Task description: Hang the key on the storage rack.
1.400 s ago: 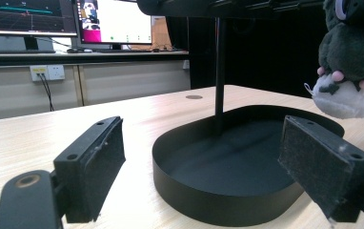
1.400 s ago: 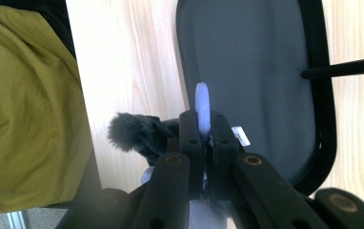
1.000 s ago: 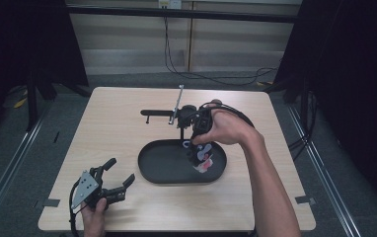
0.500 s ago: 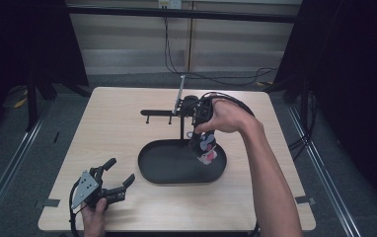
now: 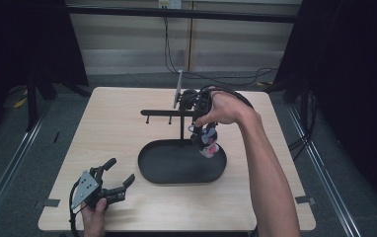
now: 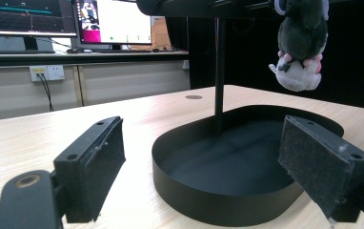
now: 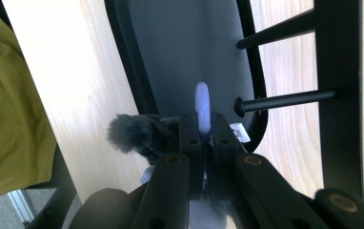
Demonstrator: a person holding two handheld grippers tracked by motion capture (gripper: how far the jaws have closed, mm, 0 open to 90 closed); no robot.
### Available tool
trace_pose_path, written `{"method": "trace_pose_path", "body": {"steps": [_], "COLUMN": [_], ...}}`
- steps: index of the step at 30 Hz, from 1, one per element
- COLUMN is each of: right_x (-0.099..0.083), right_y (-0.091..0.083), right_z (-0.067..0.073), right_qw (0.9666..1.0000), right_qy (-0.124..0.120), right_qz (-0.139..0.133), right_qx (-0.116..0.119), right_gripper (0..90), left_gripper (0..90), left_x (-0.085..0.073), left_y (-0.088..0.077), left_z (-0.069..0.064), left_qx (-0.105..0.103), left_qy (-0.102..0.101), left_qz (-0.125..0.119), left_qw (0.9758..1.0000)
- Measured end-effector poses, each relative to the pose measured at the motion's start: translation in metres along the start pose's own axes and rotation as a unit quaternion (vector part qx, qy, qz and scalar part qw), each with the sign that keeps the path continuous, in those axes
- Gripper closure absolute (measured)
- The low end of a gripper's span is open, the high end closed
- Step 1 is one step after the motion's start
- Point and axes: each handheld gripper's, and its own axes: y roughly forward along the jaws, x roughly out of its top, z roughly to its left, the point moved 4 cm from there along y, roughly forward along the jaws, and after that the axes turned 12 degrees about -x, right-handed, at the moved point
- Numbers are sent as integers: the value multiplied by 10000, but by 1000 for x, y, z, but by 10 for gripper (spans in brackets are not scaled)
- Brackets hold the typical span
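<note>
Up above the right end of the matte black oval tray, a fluffy grey-and-white plush toy with pink touches and a pale loop hangs from the right gripper, clamped on it. Beside it rises a thin black peg stand on the pale wood-grain table. Near the table's front-left corner, the left gripper rests with jaws spread and nothing between them.

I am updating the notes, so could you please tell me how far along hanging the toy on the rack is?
Done: the right gripper is shut on the plush toy's loop and holds it above the tray. In hand: bringing the loop up to a peg. Left: slipping it on and letting go. The left gripper waits open.
</note>
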Motion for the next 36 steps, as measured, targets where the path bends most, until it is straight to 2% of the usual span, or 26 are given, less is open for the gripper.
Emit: {"method": "trace_pose_path", "body": {"steps": [7, 12, 16, 18, 24, 27, 36], "right_x": [-1, -1, -2, -2, 2, 3, 2], "right_y": [2, 4, 5, 6, 12, 14, 15], "right_z": [-4, -9, -12, -14, -20, -24, -27], "right_qw": [10000, 9999, 9999, 9999, 9997, 9997, 9994], "right_qy": [-3, 118, 156, 122, 113, 149, 279], "right_qz": [81, 26, 47, 54, 191, 203, 197], "right_qx": [-57, 6, 14, 103, 104, 31, 46], "right_gripper": [870, 869, 868, 867, 860, 867, 872], "left_gripper": [153, 153, 153, 153, 153, 153, 153], "left_x": [0, 0, 0, 0, 0, 0, 0], "left_y": [0, 0, 0, 0, 0, 0, 0], "left_z": [0, 0, 0, 0, 0, 0, 0], "left_qx": [-2, 2, -5, -5, -16, -27, -28], "left_qy": [0, -16, 18, 20, 23, 35, 25], "left_qz": [-1, -34, 1, 0, 6, 16, 2], "left_qw": [10000, 10000, 10000, 10000, 10000, 10000, 10000]}}
